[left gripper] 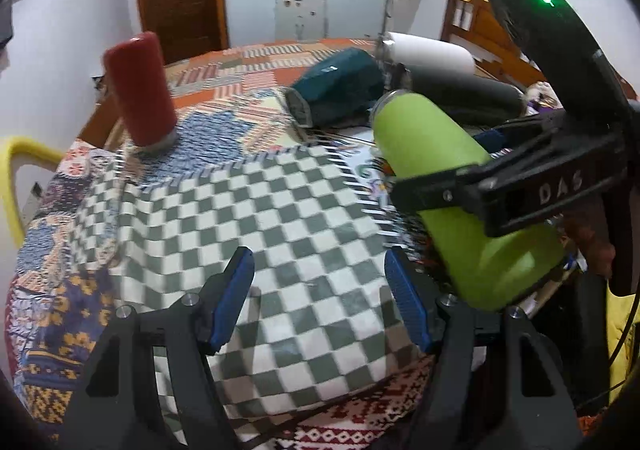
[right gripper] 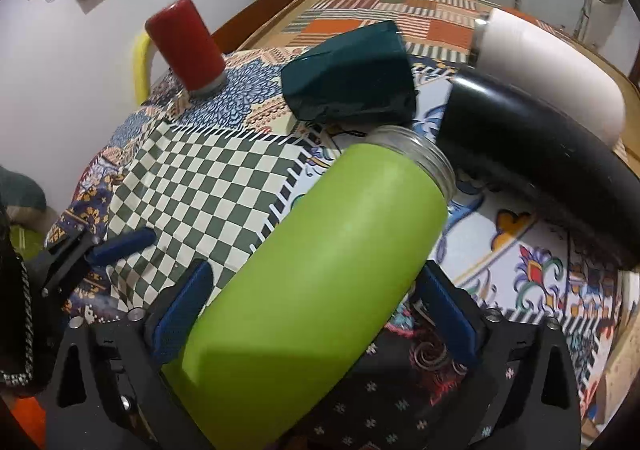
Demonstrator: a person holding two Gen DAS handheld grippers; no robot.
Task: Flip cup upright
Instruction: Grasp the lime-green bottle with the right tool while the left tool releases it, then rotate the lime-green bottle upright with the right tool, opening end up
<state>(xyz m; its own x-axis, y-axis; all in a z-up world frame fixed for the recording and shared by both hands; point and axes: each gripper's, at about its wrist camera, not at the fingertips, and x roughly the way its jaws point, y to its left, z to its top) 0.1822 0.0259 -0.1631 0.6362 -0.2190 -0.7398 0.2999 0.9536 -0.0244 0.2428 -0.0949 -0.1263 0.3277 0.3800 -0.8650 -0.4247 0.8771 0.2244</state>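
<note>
Clamping the tilted green cup [right gripper: 312, 274] between both pads, the right gripper [right gripper: 316, 314] lifts it; the left gripper [left gripper: 320, 298] gapes wide, holding nothing.

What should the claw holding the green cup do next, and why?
Probably tip the green cup so its silver mouth faces up. The right claw grips its body, lifted and slanted over the table, not yet upright.

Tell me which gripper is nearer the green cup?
Right. The right gripper holds the green cup between its fingers; the left gripper hangs open beside it, over the checkered cloth.
</note>
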